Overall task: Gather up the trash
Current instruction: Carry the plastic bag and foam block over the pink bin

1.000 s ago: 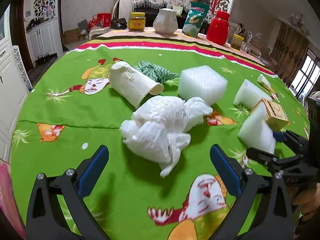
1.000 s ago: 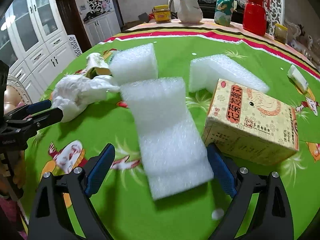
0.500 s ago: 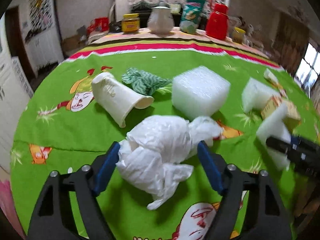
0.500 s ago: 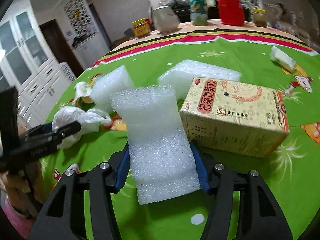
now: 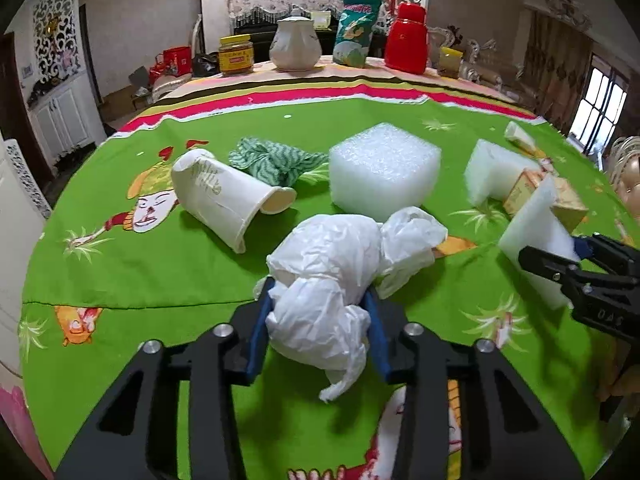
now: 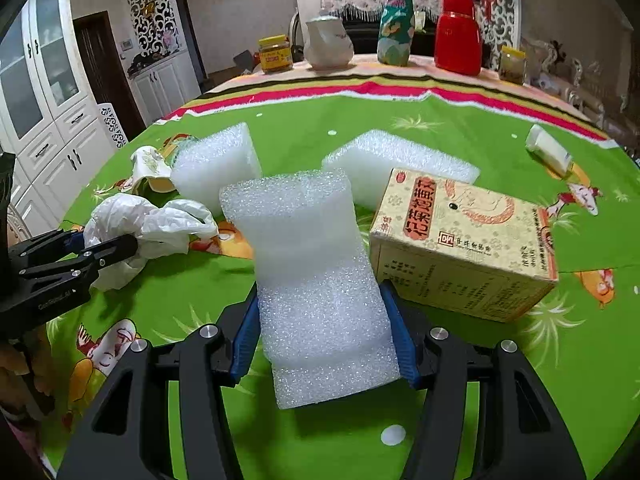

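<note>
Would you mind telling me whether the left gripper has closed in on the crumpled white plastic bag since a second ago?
Yes: the left gripper advanced toward the white paper cup and shut on the crumpled white plastic bag.

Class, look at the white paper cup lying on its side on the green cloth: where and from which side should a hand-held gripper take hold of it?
Grip the paper cup across its mid-body, coming down from above. It lies tipped over, its open mouth toward the plastic bag and its base toward the green rag, so its curved sides are free. Squeeze lightly; thin walls probably crush.
</note>
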The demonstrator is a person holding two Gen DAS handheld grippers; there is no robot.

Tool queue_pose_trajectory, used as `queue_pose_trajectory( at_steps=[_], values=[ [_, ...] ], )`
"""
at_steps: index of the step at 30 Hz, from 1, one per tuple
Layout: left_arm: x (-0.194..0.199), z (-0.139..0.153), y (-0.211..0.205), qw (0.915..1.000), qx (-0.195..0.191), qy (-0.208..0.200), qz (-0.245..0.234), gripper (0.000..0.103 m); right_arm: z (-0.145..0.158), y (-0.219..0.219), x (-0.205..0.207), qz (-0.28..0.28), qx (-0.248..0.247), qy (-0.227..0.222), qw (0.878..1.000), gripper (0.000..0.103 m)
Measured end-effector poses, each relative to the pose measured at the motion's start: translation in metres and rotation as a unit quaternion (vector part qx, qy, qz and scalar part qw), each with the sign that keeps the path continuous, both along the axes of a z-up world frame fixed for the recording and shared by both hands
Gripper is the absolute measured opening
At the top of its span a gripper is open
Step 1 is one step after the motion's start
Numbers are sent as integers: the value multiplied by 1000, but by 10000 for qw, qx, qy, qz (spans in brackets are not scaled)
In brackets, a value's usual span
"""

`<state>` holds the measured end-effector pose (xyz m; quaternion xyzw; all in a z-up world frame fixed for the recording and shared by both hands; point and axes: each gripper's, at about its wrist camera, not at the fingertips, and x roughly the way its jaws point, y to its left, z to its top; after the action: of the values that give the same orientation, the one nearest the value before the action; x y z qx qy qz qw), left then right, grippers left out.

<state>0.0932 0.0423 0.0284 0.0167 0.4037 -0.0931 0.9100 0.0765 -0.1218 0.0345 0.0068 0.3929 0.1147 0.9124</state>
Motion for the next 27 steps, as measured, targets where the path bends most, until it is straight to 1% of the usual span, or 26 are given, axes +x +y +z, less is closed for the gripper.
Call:
queue_pose_trajectory(
  at_steps=[5, 7, 9, 10, 13, 17, 21, 27],
  values=[
    [-10, 14, 7, 9993, -298, -210, -8, 35, 3, 1, -5, -52, -115, -146, 9998, 56],
    [-13, 19, 6, 9991, -293, -298, -8, 35, 5, 1, -9, -108, -134, -241, 9996, 56],
    [-19, 26, 7, 9987, -353, -376, -21, 35, 7, 1, -16, -187, 29, -254, 9995, 56],
    [-22, 29, 7, 9984, -369, -427, -18, 35, 7, 3, -20, -174, 89, -270, 9994, 56],
    [-33, 42, 11, 9974, -363, -630, 9, 35, 9, 14, -29, -116, 15, -288, 9995, 56],
    [-45, 53, 23, 9964, -420, -738, 72, 35, 11, 20, -34, -109, 171, -256, 9995, 56],
    [-59, 54, 39, 9955, -502, -775, 208, 35, 10, 32, -42, -24, 135, -226, 9996, 56],
    [-85, 52, 65, 9939, -605, -860, 344, 35, 16, 47, -64, 110, 266, -313, 9991, 56]
  ],
)
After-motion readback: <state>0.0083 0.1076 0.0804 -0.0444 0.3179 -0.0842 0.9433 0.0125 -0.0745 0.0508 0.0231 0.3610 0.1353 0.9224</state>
